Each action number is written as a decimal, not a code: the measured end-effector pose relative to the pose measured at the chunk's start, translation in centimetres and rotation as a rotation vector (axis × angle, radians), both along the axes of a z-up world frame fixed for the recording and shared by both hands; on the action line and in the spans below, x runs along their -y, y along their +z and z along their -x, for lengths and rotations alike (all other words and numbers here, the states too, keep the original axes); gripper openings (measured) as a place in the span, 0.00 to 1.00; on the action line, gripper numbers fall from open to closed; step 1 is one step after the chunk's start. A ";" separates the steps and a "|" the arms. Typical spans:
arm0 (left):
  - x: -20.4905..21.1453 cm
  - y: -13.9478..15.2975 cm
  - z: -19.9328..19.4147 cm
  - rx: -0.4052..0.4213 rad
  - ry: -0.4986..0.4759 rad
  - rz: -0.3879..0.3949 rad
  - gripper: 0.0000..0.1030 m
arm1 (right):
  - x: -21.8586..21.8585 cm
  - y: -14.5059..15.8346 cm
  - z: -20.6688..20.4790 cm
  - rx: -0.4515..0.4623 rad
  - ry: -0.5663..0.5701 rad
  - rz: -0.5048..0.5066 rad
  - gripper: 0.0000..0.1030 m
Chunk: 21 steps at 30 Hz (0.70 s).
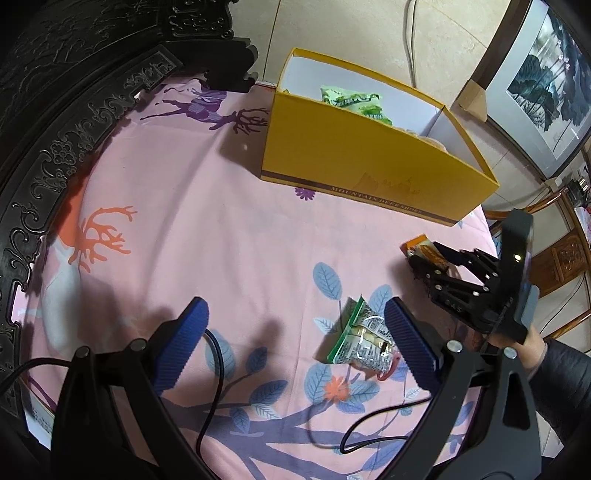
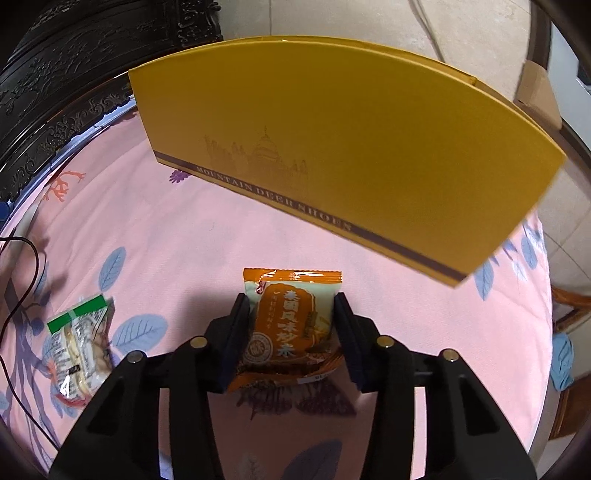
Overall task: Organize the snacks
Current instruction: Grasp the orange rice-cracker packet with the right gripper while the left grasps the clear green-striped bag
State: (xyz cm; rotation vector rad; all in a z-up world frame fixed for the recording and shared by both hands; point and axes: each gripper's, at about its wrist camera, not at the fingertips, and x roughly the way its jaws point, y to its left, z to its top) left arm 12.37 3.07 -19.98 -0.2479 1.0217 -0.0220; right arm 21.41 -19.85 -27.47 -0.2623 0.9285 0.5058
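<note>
The right gripper [image 2: 291,325] pinches a glossy orange snack packet [image 2: 291,328] on the pink printed cloth [image 2: 207,240]; the yellow cardboard box [image 2: 332,140] stands at twelve o'clock (carved dark wood [image 2: 66,74] beyond). The left gripper [image 1: 295,317] gapes empty, a crinkly green-edged packet [image 1: 364,338] just inside its right pad.

We see a home: a pink deer-print sheet [image 1: 207,229] covers the surface beside dark carved wooden furniture [image 1: 55,122], with a tiled floor [image 1: 354,33] and a framed landscape picture [image 1: 543,85].
</note>
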 end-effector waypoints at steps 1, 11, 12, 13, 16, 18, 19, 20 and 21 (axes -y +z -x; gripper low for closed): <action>0.1 -0.1 0.0 -0.003 -0.005 0.000 0.95 | 0.3 0.0 0.5 -0.001 -0.008 -0.004 0.46; 5.0 -3.1 -0.7 -0.001 -0.270 -0.156 0.95 | 4.1 0.3 7.7 -0.045 -0.110 -0.075 0.46; 5.8 -3.4 -0.7 0.004 -0.307 -0.175 0.95 | 4.2 0.3 8.1 -0.047 -0.121 -0.081 0.46; 6.5 -3.6 -0.7 0.011 -0.344 -0.184 0.95 | 4.4 0.3 8.6 -0.047 -0.130 -0.087 0.46; 8.6 -4.8 -0.8 0.023 -0.439 -0.201 0.95 | 4.5 0.3 9.2 -0.046 -0.152 -0.093 0.46; 9.8 -5.8 -1.0 0.029 -0.490 -0.207 0.95 | 4.6 0.3 9.4 -0.046 -0.165 -0.100 0.46; 10.2 -6.4 -1.0 0.032 -0.507 -0.215 0.95 | 4.6 0.3 9.4 -0.045 -0.170 -0.103 0.46; 10.4 -6.7 -1.1 0.030 -0.517 -0.223 0.95 | 4.7 0.2 9.4 -0.044 -0.172 -0.103 0.46; 10.7 -7.2 -1.1 0.025 -0.530 -0.234 0.95 | 4.6 0.3 9.4 -0.044 -0.174 -0.102 0.46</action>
